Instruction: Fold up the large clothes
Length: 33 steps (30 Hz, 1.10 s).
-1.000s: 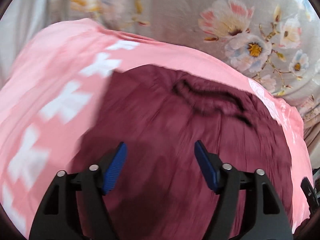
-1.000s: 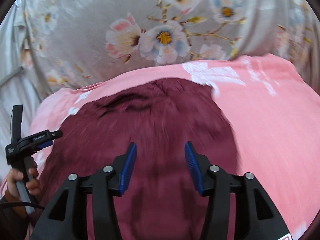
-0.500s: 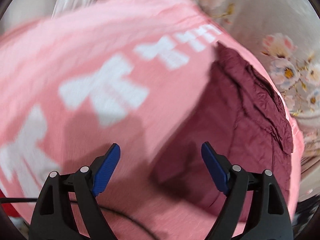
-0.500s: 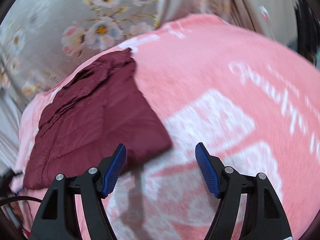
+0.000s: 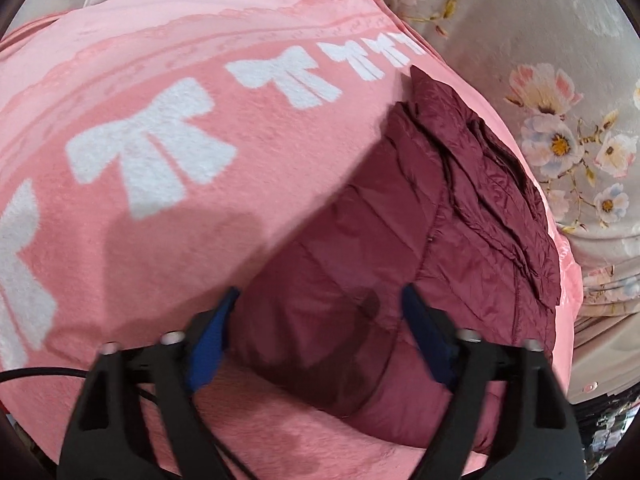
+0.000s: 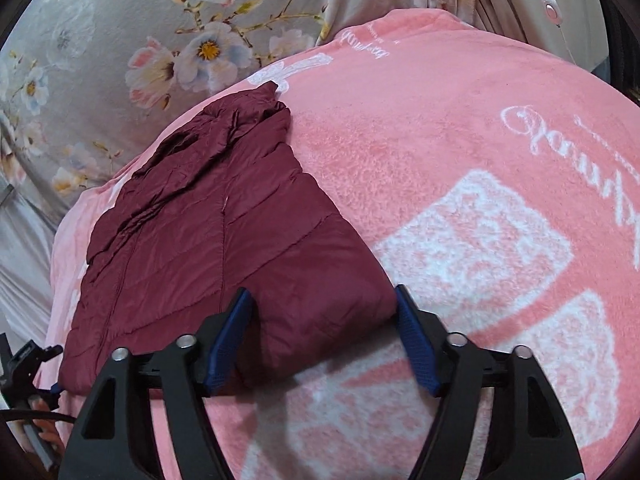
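A maroon quilted jacket [image 5: 420,240] lies folded into a compact shape on a pink blanket [image 5: 160,120] with white bows. My left gripper [image 5: 320,332] is open, its blue pads on either side of the jacket's near left corner. In the right wrist view the jacket [image 6: 208,232] lies to the left. My right gripper [image 6: 324,332] is open, its blue pads straddling the jacket's near right corner. Neither gripper holds anything.
A grey flowered sheet [image 5: 560,120] lies behind the blanket; it also shows in the right wrist view [image 6: 160,40]. The pink blanket [image 6: 480,200] spreads wide to the right. The left hand-held gripper's handle [image 6: 28,360] shows at the far left edge.
Both grippers have drawn back and apart from over the jacket's middle to its two near corners. Both stay open. The jacket lies still.
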Tool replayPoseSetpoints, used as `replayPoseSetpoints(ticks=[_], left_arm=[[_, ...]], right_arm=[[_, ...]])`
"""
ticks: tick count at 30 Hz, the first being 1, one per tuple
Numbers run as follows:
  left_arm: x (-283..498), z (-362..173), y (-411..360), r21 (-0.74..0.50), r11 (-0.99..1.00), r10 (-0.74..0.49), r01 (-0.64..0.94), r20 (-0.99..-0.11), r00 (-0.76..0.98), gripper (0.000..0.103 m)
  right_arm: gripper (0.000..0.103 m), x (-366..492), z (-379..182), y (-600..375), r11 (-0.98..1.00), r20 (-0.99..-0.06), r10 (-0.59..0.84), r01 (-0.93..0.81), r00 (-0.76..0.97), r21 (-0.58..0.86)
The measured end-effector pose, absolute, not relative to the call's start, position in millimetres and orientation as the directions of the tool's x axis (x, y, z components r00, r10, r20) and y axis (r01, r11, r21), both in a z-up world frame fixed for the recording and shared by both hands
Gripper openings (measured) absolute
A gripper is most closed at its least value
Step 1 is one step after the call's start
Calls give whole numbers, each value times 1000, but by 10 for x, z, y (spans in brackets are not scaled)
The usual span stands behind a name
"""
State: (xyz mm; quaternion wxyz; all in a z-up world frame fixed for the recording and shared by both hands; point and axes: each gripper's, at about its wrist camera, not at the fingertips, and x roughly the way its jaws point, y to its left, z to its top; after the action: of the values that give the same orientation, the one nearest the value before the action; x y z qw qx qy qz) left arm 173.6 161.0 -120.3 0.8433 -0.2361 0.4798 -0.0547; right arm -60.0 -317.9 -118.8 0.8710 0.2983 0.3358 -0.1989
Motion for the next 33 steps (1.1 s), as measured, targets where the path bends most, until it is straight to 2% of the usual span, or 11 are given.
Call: replayPoseSetpoints(ticks=[1,2,4,5,10,17,21,25,28,33], left_arm=[[1743,-1190,1567,-454,883,-332,-118,-784,525,48],[1741,-1180,1538,-449,887,-334,-110,-787,519,29],[1712,-1133,1494,-442,893,-337,-89,-786,518,16],[1674,-1089,1496,-446,892,-344,-78,-780,523,11],[1341,-722,1652,-521,853,-435,11,-700,566,5],[380,-10,2125,-553,812,-534,188,-574,621,4],[-170,491,2383,-547,798,-549,255,-484,682,4],[-79,771,2278,-534,792,-551,295,-420,721,5],[343,779,1976,-459,846,-484,272,-444,755,5],[1118,582,1583,-323,934,-308,152,-514,800,5]], right_arm=[[40,-587,-1191,-3178,743,-703,-135,540,699,395],[23,-574,-1192,-3180,742,-699,-117,530,706,411],[8,-590,-1152,-3176,739,-683,-102,515,723,434],[6,-604,-1113,-3152,745,-675,-103,506,731,435],[4,-901,-696,-2939,817,-593,-115,416,797,401],[3,-2029,70,-2425,978,-441,-55,136,896,155],[3,-2565,426,-2320,986,-390,-56,112,919,123],[3,-2340,617,-2486,970,-324,-102,166,941,176],[3,-1828,563,-2683,944,-318,-155,235,935,233],[3,-942,370,-2847,907,-363,-211,320,908,273]])
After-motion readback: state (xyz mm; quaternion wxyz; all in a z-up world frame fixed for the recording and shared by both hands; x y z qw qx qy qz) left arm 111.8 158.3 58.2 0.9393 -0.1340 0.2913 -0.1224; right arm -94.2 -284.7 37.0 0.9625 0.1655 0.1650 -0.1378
